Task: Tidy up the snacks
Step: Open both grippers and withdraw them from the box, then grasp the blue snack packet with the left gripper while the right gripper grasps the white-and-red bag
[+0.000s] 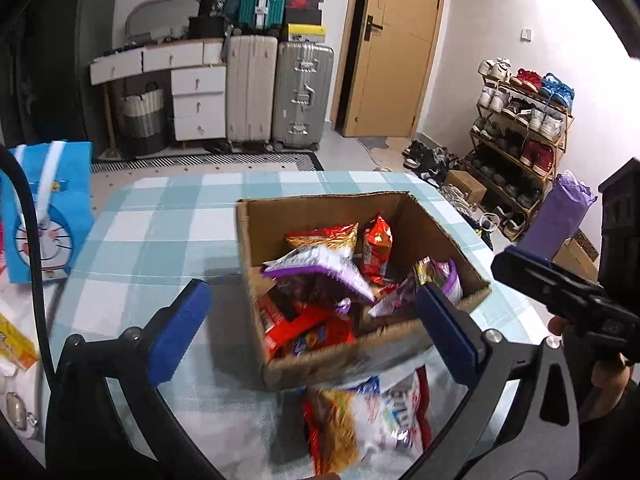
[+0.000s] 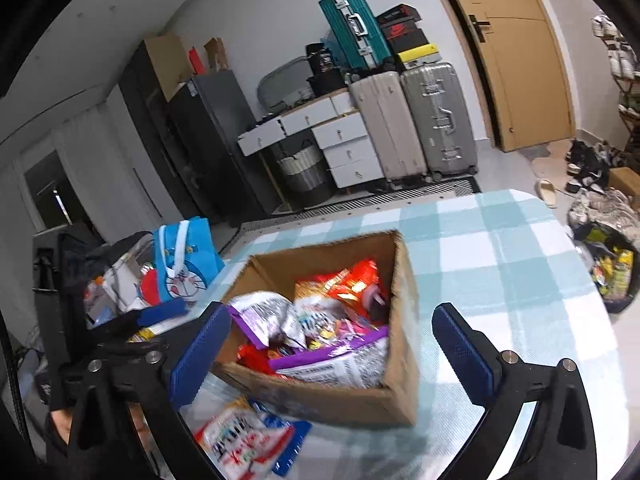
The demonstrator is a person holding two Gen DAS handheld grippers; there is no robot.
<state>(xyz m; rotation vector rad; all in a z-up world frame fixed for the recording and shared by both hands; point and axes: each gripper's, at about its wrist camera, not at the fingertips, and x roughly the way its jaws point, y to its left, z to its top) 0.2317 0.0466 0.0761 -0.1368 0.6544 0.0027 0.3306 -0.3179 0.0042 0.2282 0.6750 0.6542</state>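
Note:
A brown cardboard box [image 1: 436, 232] stands on the checked tablecloth [image 1: 160, 224], filled with several snack bags, among them a purple-and-white bag [image 1: 316, 268] and red packets [image 1: 376, 248]. A white, red and yellow snack bag [image 1: 368, 416] lies on the cloth just in front of the box. My left gripper [image 1: 316, 328] is open and empty, its blue pads [image 1: 180, 332] spread before the box's near wall. My right gripper [image 2: 332, 348] is open and empty above the box [image 2: 404, 312]; it also shows at the right of the left wrist view [image 1: 560, 288]. The loose bag [image 2: 244, 440] lies near its left finger.
A blue Doraemon bag [image 1: 52, 208] and clutter sit off the table's left edge. Suitcases [image 1: 280, 92], white drawers [image 1: 198, 100] and a door [image 1: 400, 40] line the far wall. A shoe rack [image 1: 520, 128] stands at the right. A purple roll [image 1: 560, 216] stands beyond the right edge.

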